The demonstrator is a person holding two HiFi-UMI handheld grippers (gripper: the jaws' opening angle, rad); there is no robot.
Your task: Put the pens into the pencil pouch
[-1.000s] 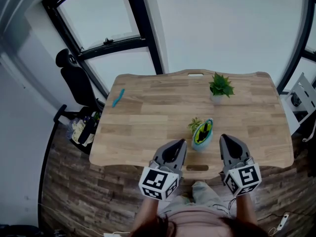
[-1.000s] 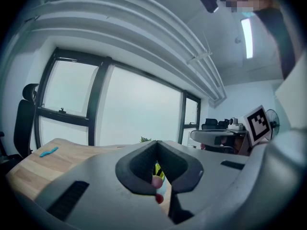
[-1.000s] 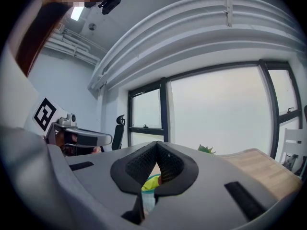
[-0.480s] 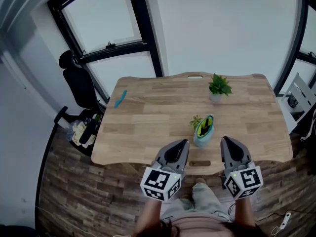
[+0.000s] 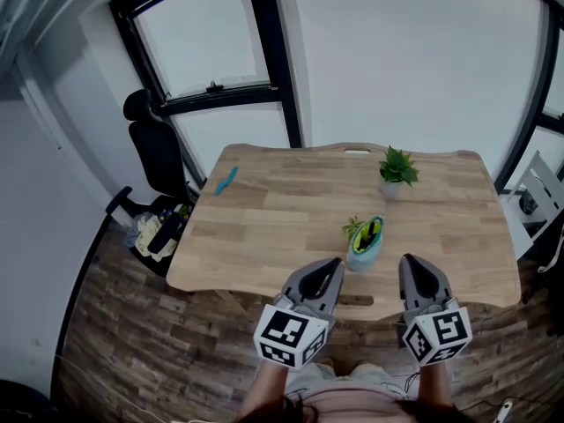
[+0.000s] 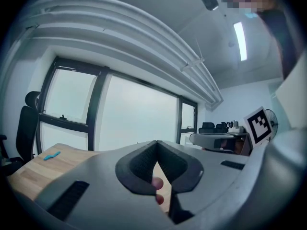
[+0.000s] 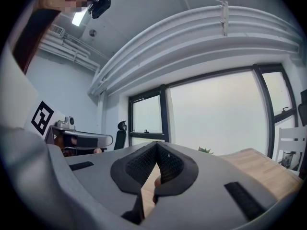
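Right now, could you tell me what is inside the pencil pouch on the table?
The open pencil pouch shows yellow-green and dark pens at its mouth. Its wall covers their lower parts, so their number cannot be told.

Flat, pale daylight pours through the big windows (image 5: 397, 51), washing them white; the desk (image 5: 282, 201) sits evenly lit, shadows faint. A ceiling strip light (image 6: 240, 41) flares in the left gripper view. Both gripper views bulge fisheye, corners black, close foreground soft
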